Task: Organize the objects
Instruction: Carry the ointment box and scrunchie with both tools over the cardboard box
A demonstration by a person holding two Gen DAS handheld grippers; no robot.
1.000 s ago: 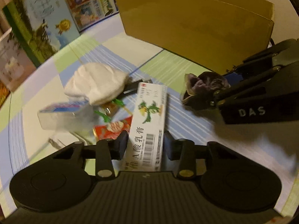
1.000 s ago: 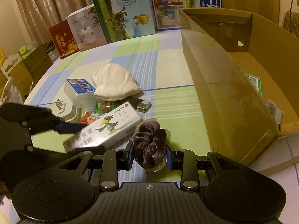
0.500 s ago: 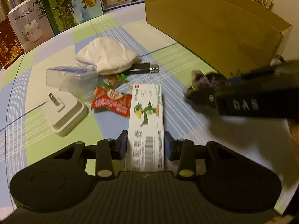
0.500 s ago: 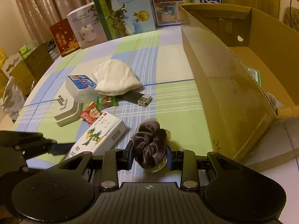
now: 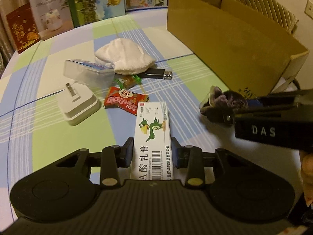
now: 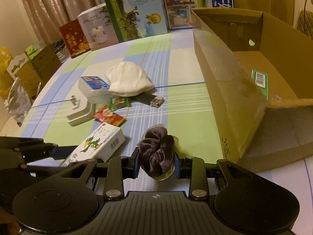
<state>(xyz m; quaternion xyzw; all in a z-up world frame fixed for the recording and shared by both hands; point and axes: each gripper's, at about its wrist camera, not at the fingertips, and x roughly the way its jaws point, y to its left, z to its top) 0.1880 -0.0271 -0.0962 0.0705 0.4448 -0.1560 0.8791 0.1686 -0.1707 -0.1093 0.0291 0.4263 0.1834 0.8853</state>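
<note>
Checked tablecloth (image 6: 185, 105) lies bare between held scrunchie (image 6: 157, 156) and box wall (image 6: 225, 90).

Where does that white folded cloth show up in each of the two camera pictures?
Left wrist view: the white folded cloth sits upper centre, left of the cardboard box.
Right wrist view: it lies centre-left, again left of the box.
Shared landmark: the black lighter poking from under it.

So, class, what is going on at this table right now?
A person is tidying with a gripper in each hand. The left gripper is shut on a white ointment box, and the right gripper is shut on a dark velvet scrunchie. The open cardboard box stands to the right. A white cloth, lighter and snack packet lie on the checked tablecloth.
</note>
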